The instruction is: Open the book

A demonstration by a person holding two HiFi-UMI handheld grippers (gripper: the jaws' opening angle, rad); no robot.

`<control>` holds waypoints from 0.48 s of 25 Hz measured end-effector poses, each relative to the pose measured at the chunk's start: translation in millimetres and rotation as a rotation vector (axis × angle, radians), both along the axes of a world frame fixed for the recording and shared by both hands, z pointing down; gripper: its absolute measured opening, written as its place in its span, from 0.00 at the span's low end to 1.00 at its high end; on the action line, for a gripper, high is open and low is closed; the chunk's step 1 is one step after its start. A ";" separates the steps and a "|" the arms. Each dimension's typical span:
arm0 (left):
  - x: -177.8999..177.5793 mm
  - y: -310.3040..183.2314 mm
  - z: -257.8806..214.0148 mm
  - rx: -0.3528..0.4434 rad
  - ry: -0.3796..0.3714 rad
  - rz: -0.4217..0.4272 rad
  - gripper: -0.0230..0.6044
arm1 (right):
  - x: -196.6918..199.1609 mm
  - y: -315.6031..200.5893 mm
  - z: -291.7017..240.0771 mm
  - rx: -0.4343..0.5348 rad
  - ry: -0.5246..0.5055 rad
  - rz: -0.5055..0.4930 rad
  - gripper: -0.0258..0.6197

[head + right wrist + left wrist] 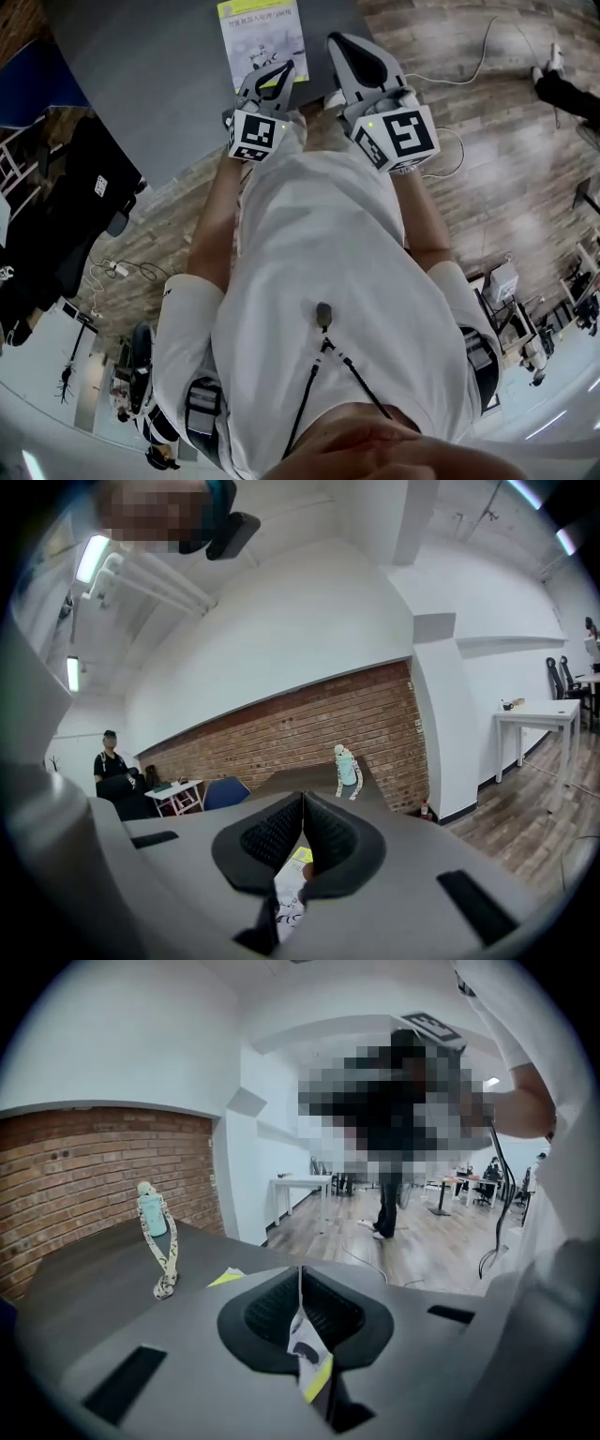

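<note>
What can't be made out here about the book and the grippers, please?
Book: far edge lost at the head view's top edge; near edge under the left gripper; print too small to read.
Left gripper view: jaws together, only a sliver of book showing below them, so whether they pinch it cannot be told.
Right gripper: likewise in its own view.

No text was legible; the title line in the yellow band on the book (261, 37) cover was too small to read.
</note>
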State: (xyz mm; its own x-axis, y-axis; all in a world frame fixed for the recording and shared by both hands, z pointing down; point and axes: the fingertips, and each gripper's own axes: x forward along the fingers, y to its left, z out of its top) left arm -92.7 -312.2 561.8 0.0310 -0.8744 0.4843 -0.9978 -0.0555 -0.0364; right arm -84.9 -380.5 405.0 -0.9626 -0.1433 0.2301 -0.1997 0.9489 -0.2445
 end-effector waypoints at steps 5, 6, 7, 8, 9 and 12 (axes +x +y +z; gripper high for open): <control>14.5 0.4 41.6 -0.099 -0.047 0.055 0.08 | 3.5 -4.4 14.9 -0.026 0.009 -0.017 0.10; 16.6 0.4 48.0 -0.113 -0.048 0.059 0.08 | 4.2 -4.9 17.5 -0.031 0.010 -0.020 0.10; 18.9 0.6 54.0 -0.128 -0.048 0.063 0.08 | 5.5 -5.3 19.8 -0.036 0.012 -0.021 0.10; 21.2 1.0 59.3 -0.141 -0.049 0.070 0.08 | 7.1 -5.5 21.6 -0.040 0.014 -0.020 0.10; 23.3 1.7 64.3 -0.155 -0.054 0.079 0.08 | 8.8 -5.4 23.1 -0.044 0.016 -0.018 0.10; 28.2 6.5 78.7 -0.199 -0.073 0.118 0.08 | 12.8 -2.7 28.3 -0.059 0.019 -0.010 0.10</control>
